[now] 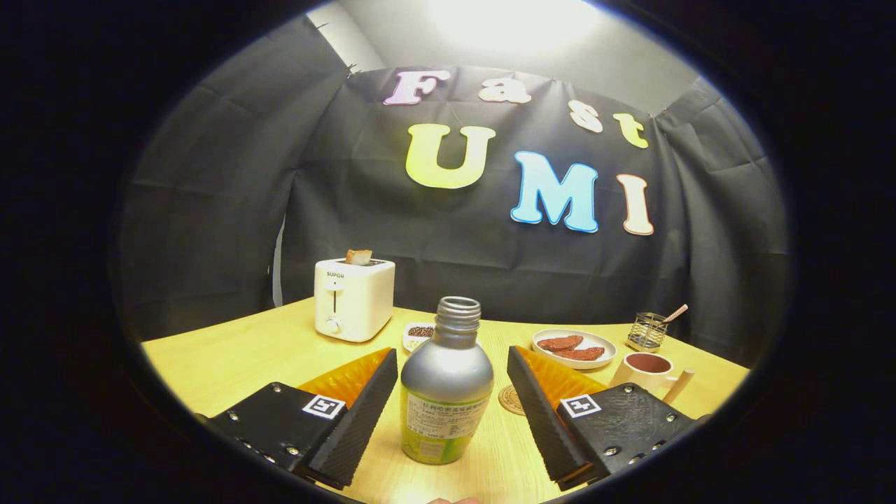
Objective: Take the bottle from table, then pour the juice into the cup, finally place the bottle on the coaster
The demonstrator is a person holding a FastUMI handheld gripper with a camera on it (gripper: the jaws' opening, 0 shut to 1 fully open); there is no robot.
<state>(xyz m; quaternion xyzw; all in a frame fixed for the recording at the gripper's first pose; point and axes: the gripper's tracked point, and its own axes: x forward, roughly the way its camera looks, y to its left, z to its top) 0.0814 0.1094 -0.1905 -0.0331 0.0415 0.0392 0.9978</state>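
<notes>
Wooden table (238,357) (bottle (446,381), toaster (353,299), cup (647,369))

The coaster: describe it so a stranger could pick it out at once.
On the wooden table, look just right of the uncapped juice bottle, which stands between the open hand-held gripper's fingers without touching them. The coaster lies flat there, partly hidden behind the right finger. Unlike the cup and plate beyond, it is a thin patterned disc.

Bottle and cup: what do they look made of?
The bottle, standing between the open claw's fingers, looks like matte silver metal, possibly coated plastic: soft sheen, paper-like label. The cup, beyond the right finger, looks like glazed ceramic with a wood-like handle.
</notes>
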